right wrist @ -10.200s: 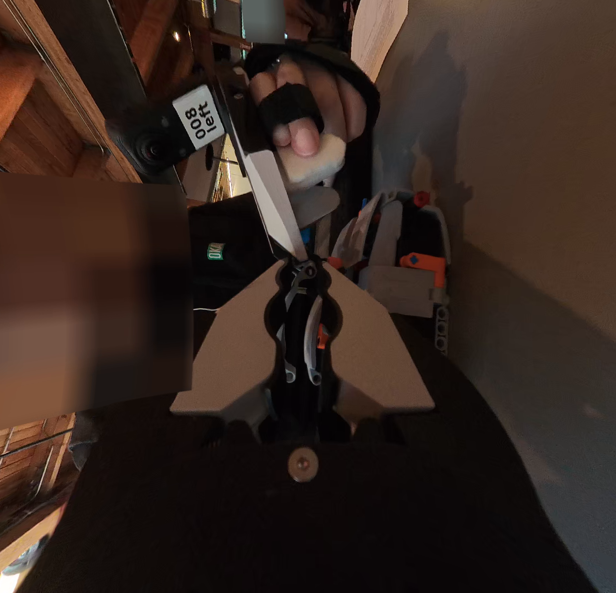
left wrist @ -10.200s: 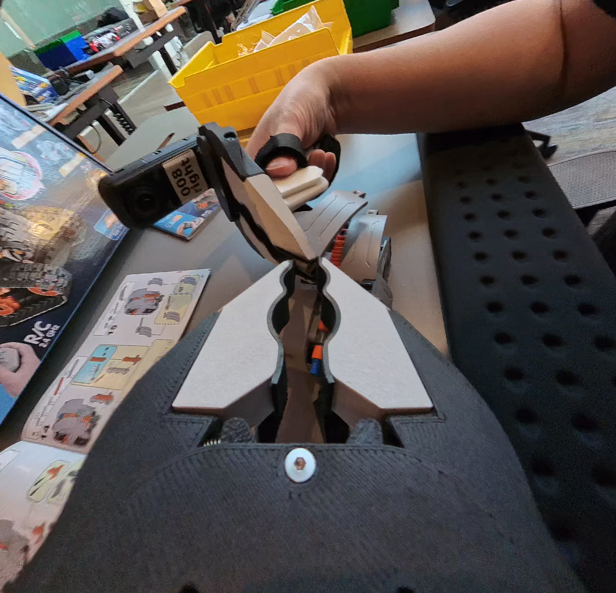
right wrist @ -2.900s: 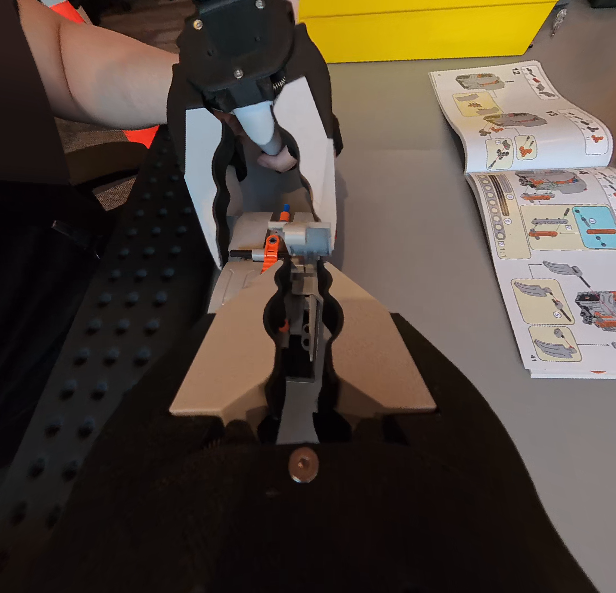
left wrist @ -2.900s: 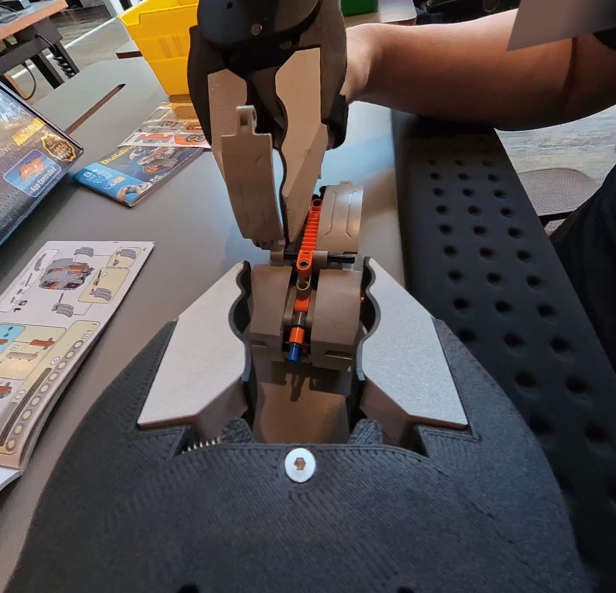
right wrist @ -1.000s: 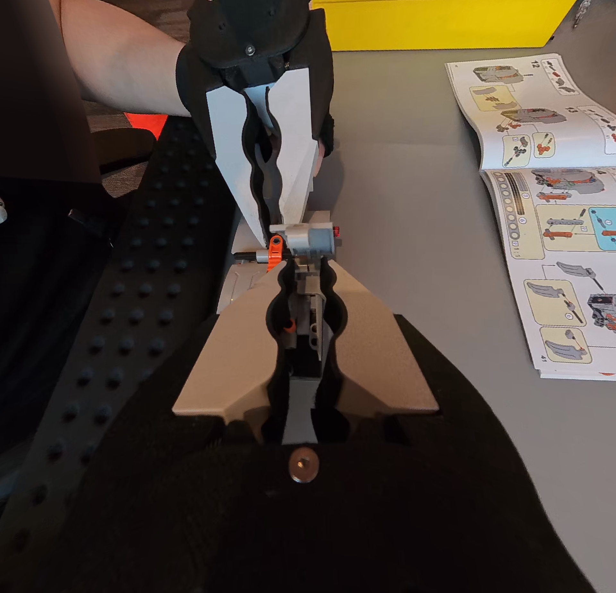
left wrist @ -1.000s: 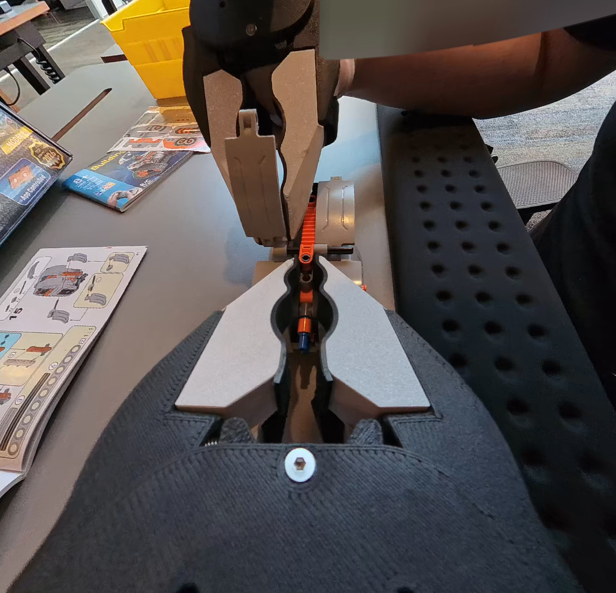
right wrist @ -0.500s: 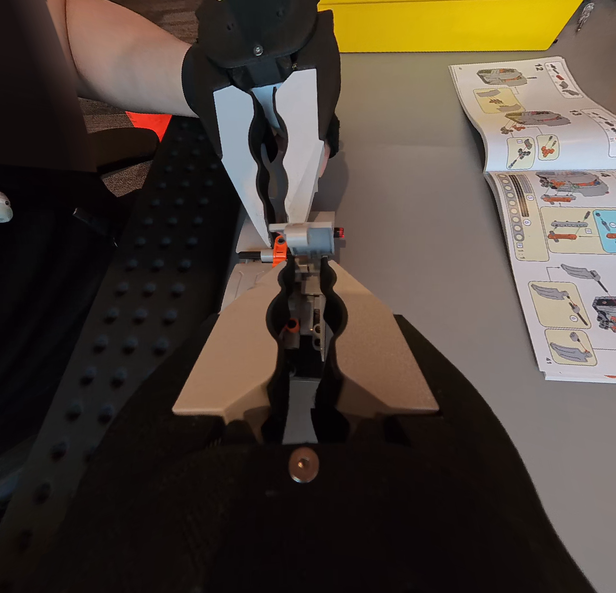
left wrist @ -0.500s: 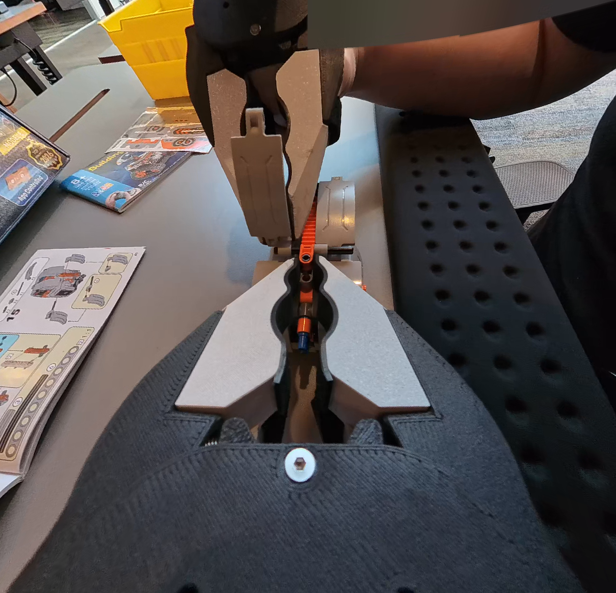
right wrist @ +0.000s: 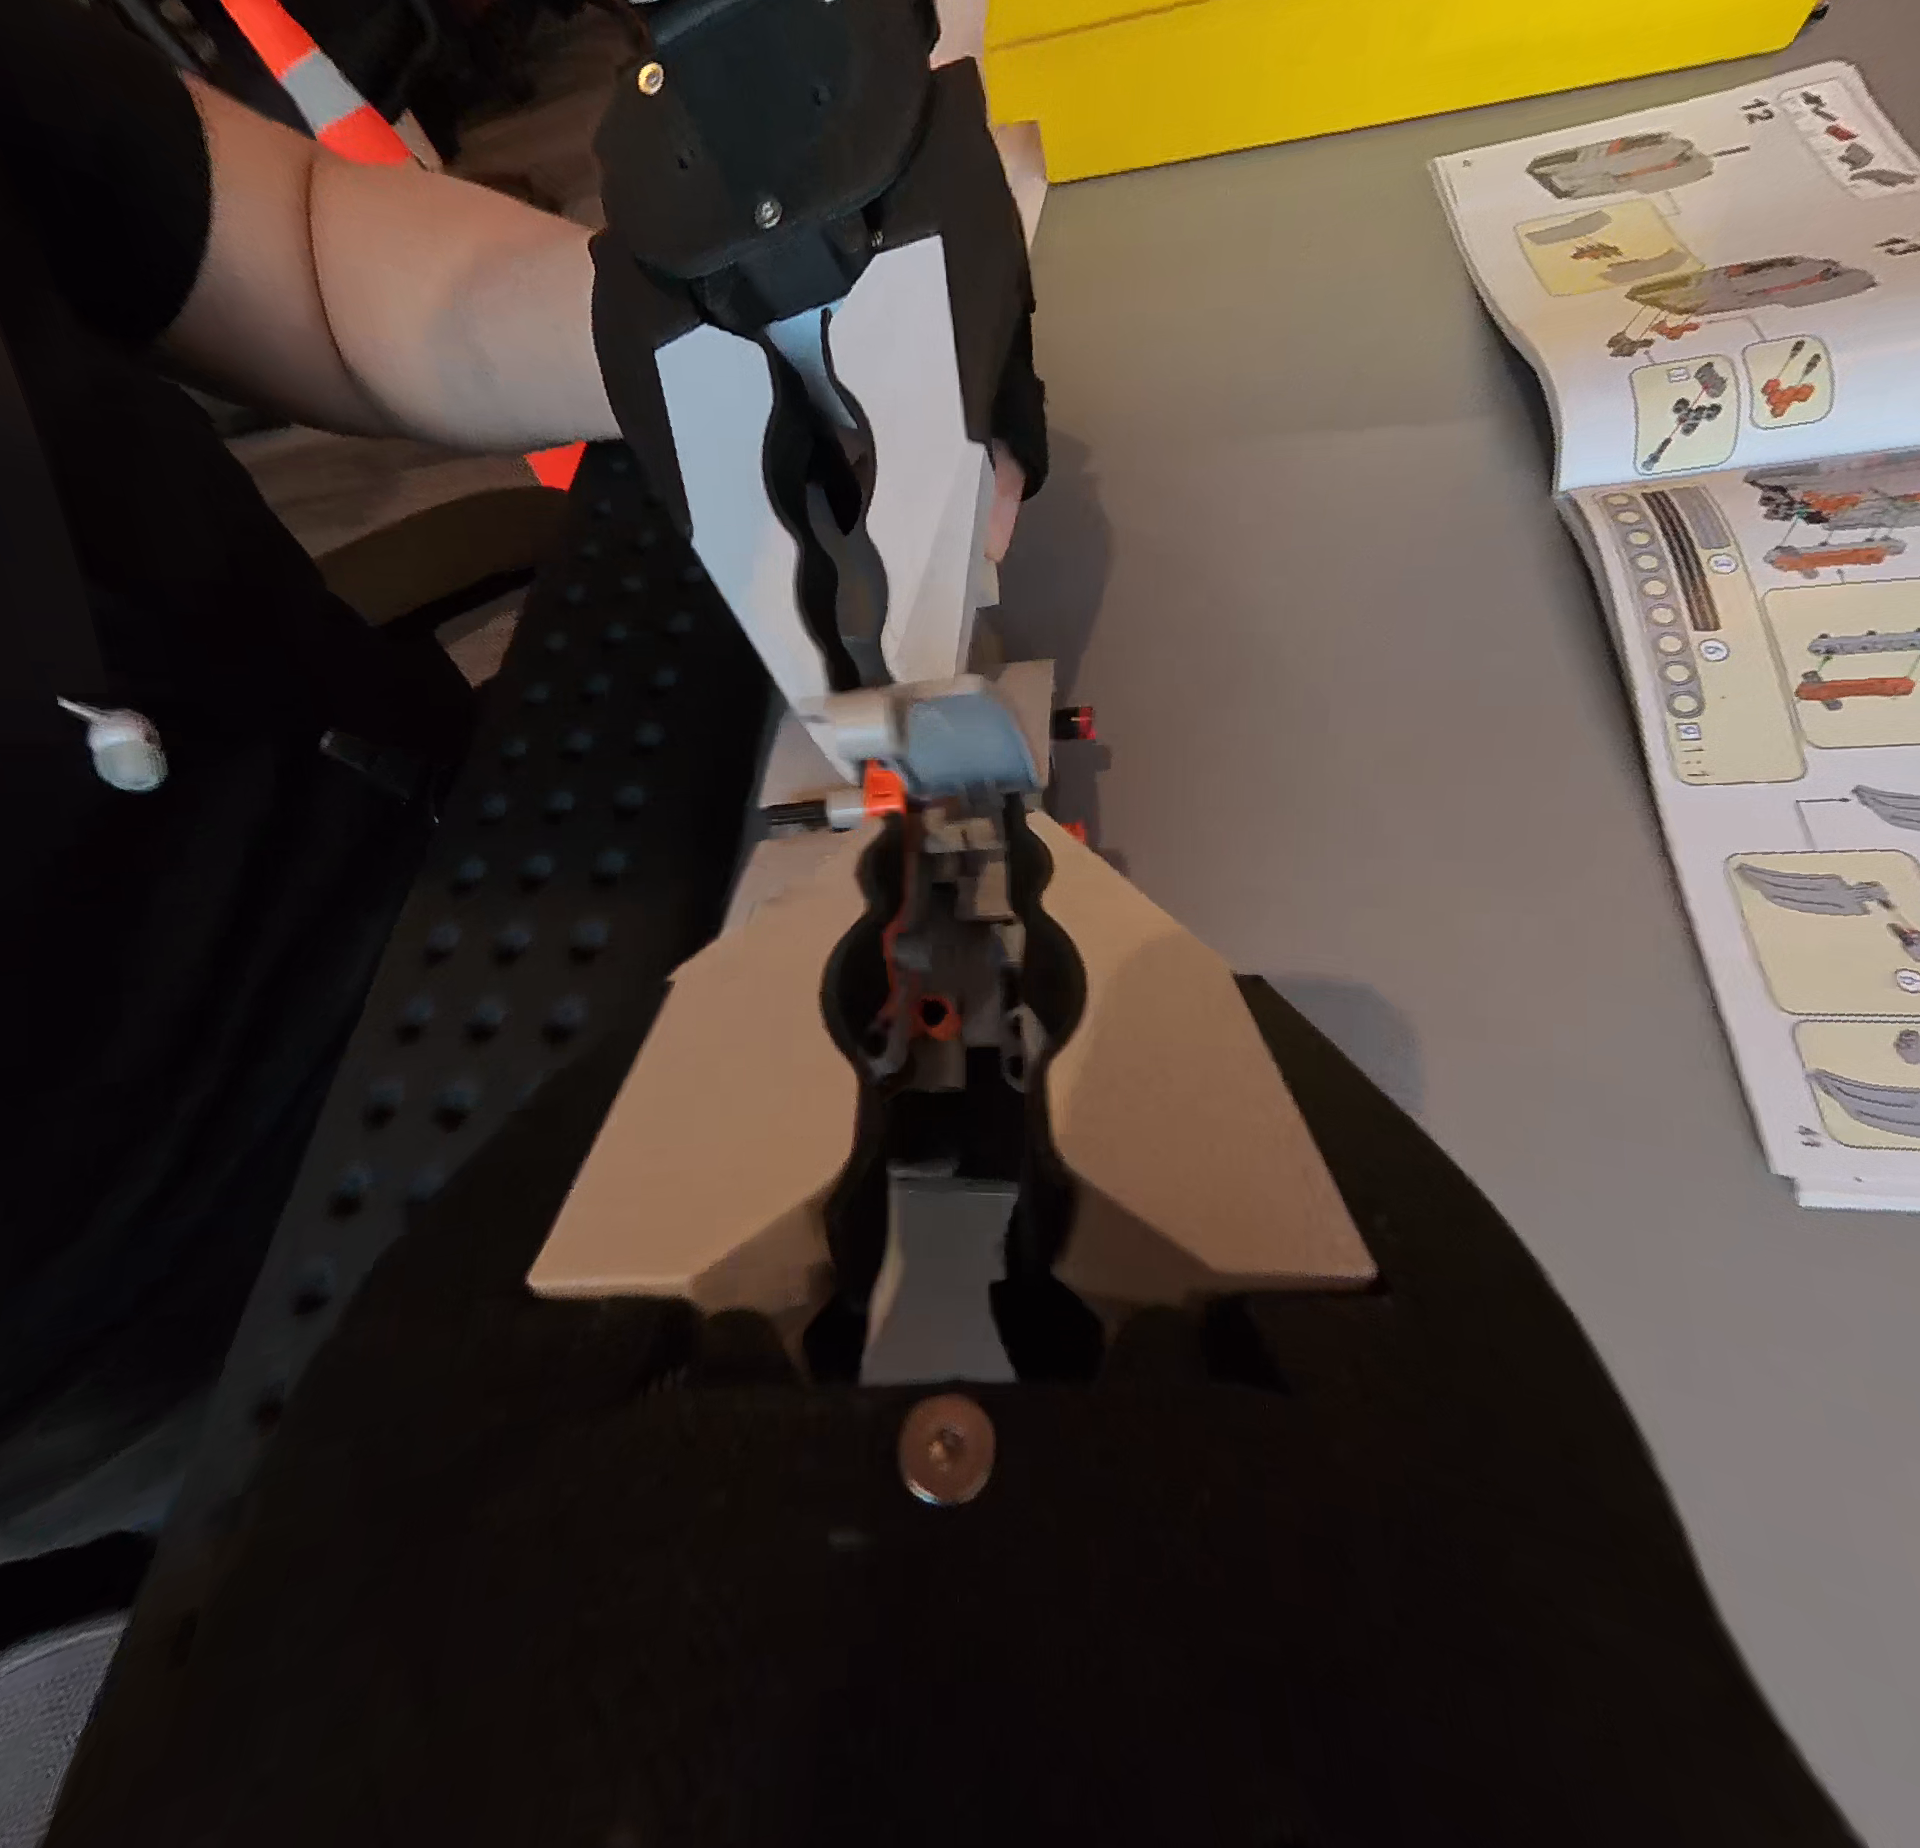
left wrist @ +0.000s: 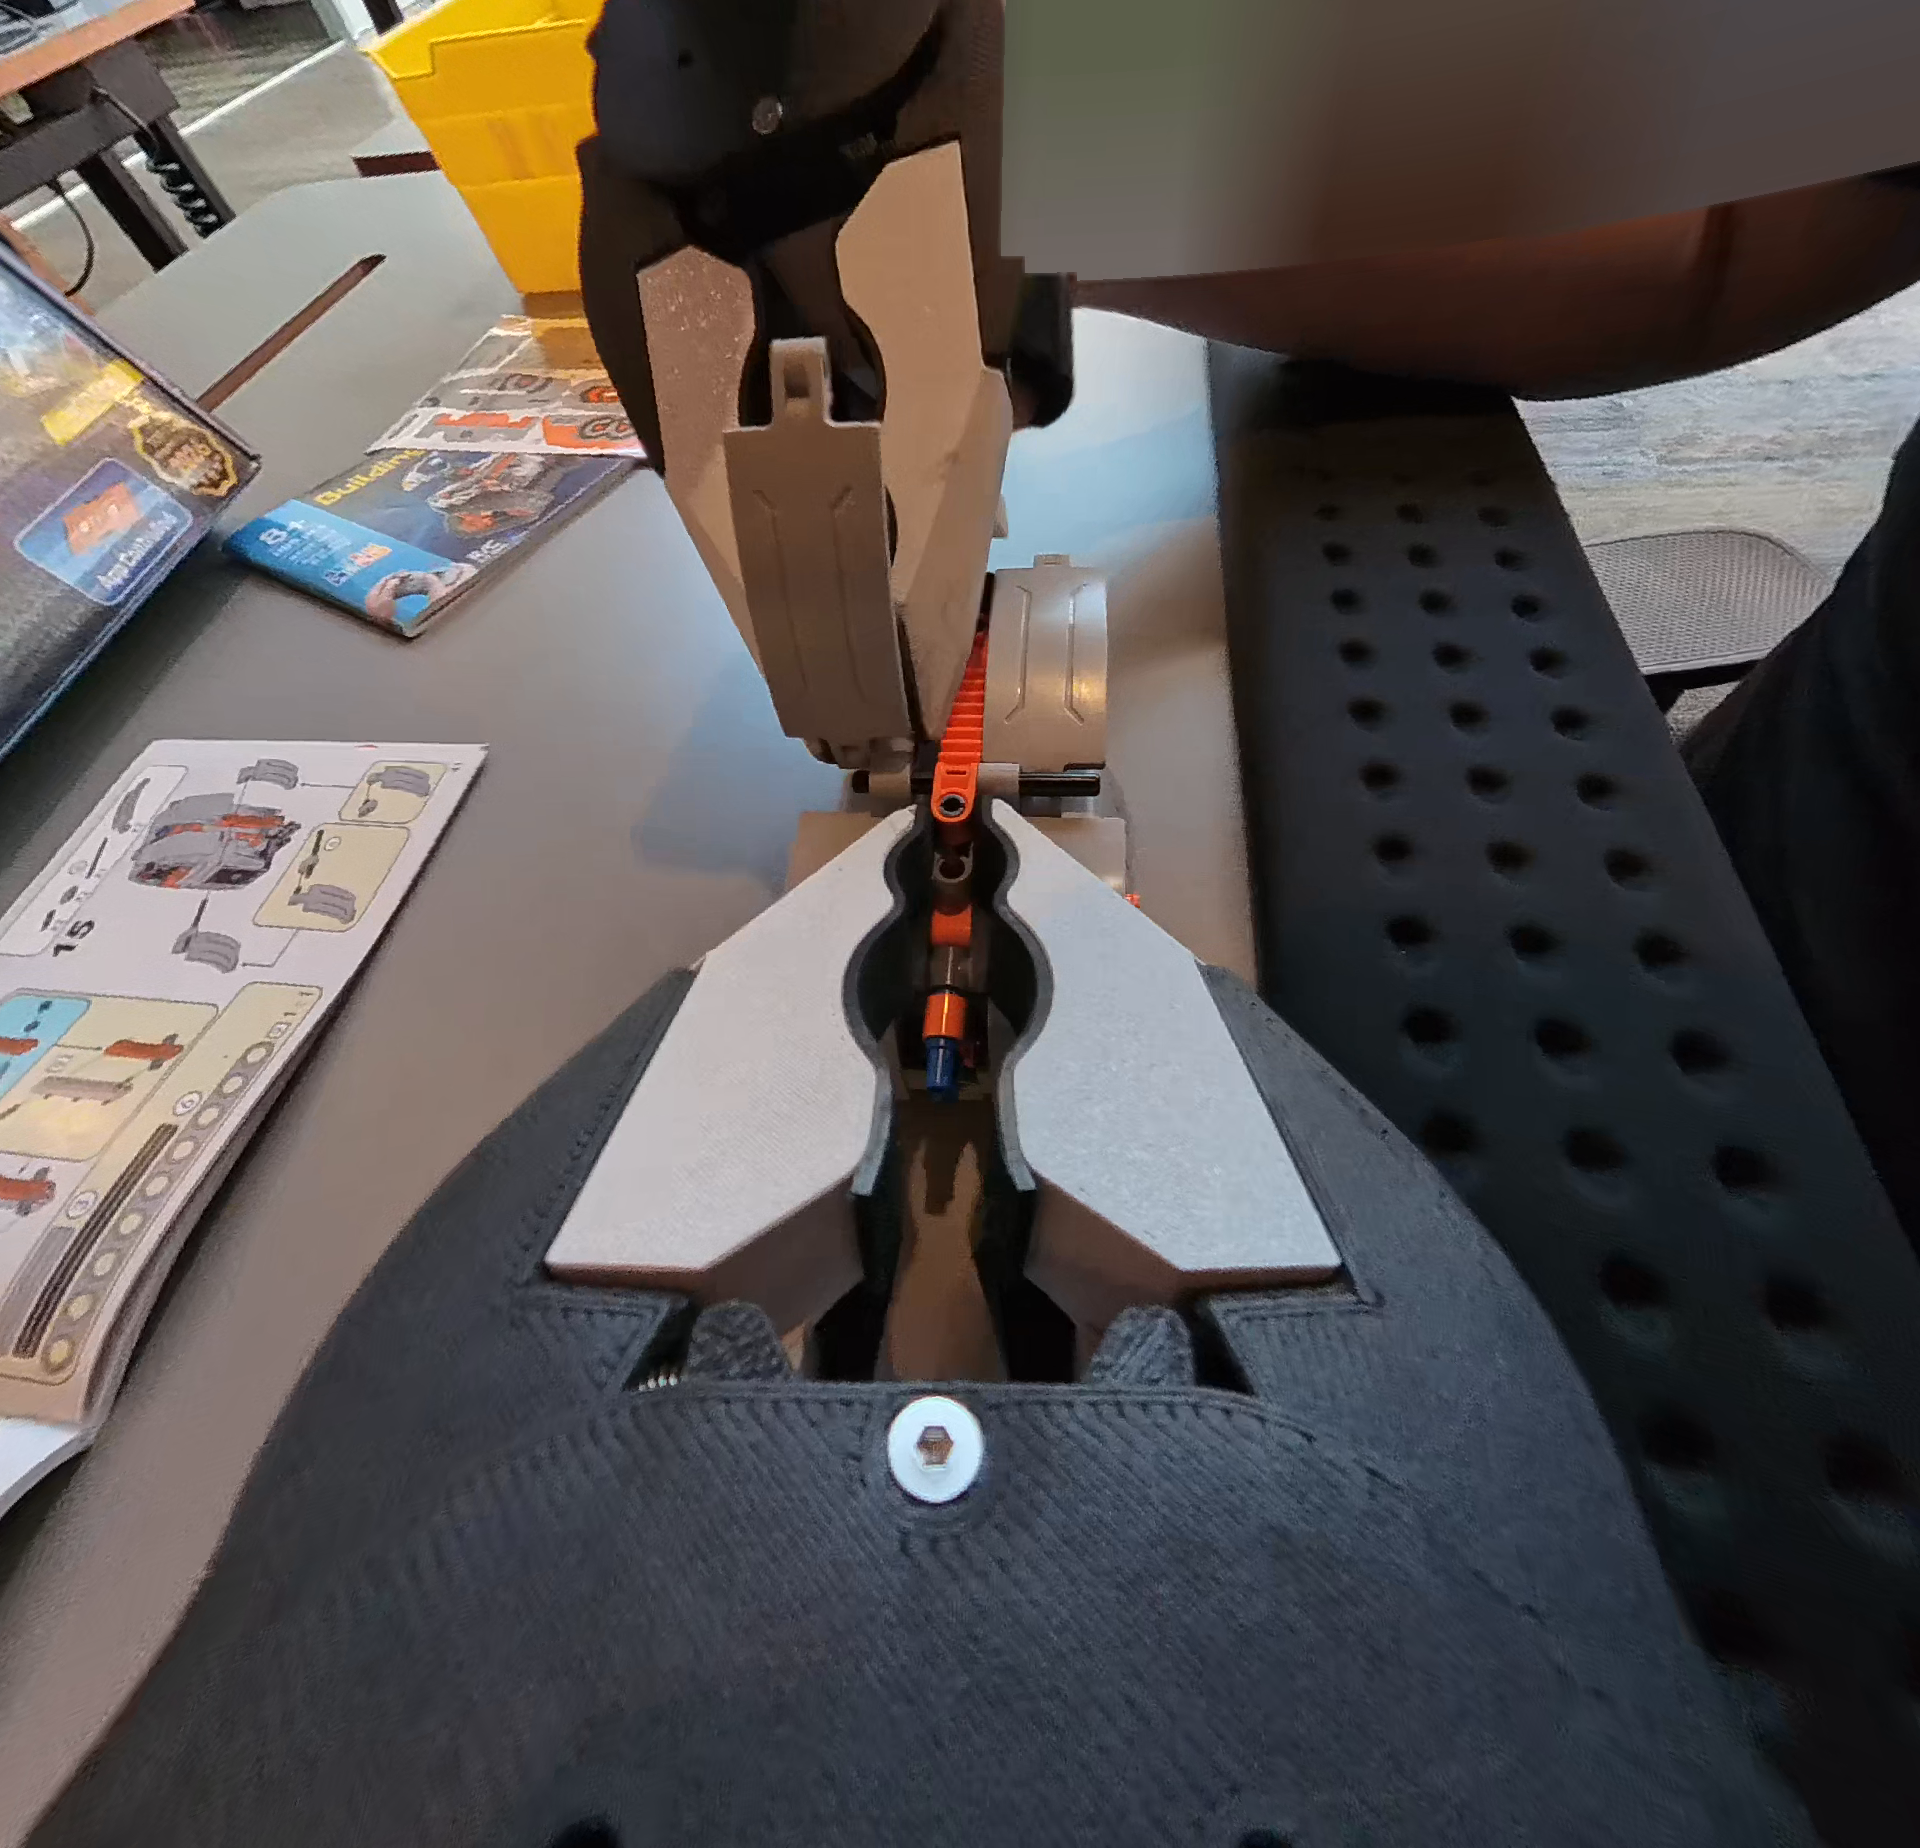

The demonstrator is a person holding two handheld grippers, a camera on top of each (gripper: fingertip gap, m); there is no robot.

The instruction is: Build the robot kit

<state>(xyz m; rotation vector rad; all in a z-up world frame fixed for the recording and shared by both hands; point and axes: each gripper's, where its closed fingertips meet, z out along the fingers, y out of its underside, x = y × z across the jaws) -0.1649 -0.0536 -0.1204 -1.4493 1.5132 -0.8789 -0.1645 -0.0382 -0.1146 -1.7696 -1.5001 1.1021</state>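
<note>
My left gripper (left wrist: 951, 824) is shut on a small grey brick model (left wrist: 951, 967) with orange and blue pins that rests on the grey table (left wrist: 582, 718). An orange toothed bar (left wrist: 966, 697) and a grey curved panel (left wrist: 1049, 655) stand up behind my fingertips. My right gripper (left wrist: 902, 733) comes down from above, shut on a long grey panel piece (left wrist: 810, 572) whose lower end touches the model's top. In the right wrist view my right gripper (right wrist: 956, 832) holds that panel (right wrist: 961, 749), and the left gripper (right wrist: 873, 692) faces it.
An open instruction booklet (left wrist: 187, 967) lies left of the model and shows in the right wrist view (right wrist: 1766, 603). A yellow bin (left wrist: 499, 105) stands behind. A blue leaflet (left wrist: 416, 541), a toy box (left wrist: 83, 510) and a black dotted mat (left wrist: 1507, 863) flank the model. Left and right tips are no more than a few centimetres apart.
About 3 s ago my left gripper stood open around the model; it closed on it. In the last half second my right gripper shifted slightly with the panel at the model's top.
</note>
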